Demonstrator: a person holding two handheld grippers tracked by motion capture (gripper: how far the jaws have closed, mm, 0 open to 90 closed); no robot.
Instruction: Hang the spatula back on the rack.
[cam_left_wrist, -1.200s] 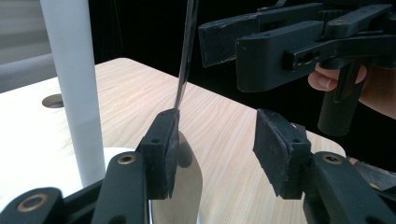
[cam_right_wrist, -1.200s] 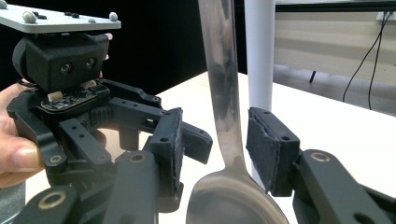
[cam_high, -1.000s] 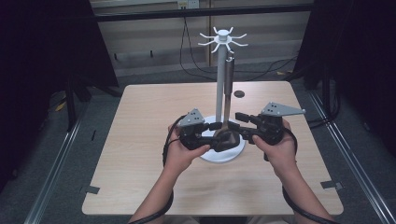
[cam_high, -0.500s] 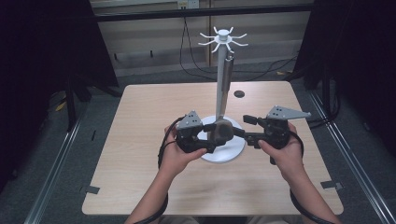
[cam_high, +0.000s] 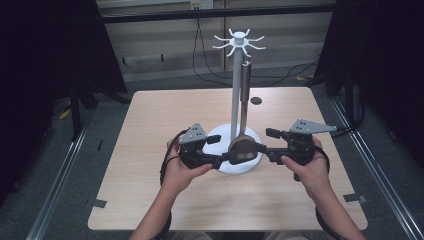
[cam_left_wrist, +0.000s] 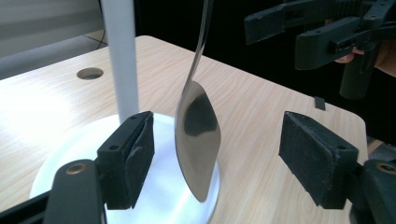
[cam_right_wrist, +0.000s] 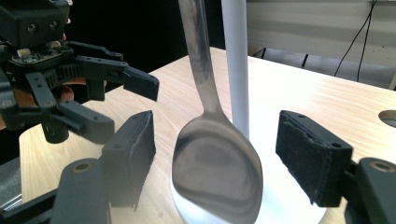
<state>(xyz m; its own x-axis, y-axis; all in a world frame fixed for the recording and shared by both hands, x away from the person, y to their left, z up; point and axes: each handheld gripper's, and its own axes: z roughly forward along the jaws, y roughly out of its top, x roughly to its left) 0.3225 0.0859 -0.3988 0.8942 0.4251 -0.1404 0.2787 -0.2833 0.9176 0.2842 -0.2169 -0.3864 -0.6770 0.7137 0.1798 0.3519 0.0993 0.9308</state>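
Polished steel describes the large serving spoon (cam_high: 243, 142), which hangs bowl-down from one arm of a white hook-topped stand (cam_high: 235, 100); its mirror-bright bowl sits just above the stand's round white base plate (cam_high: 220, 135) on the light wooden table (cam_high: 150, 130). No container holds anything. The left gripper (cam_high: 222, 159) points at the bowl from one side with its jaws spread wide and the bowl between the foam pads (cam_left_wrist: 133, 149), untouched. The right gripper (cam_high: 262, 150) faces it from the opposite side, jaws equally spread around the bowl, pads (cam_right_wrist: 310, 156) clear of the metal. Compared with one second ago, the right gripper has drawn back slightly to the person's right, leaving more of the bowl exposed. A round hole (cam_high: 256, 100) marks the table's far edge.
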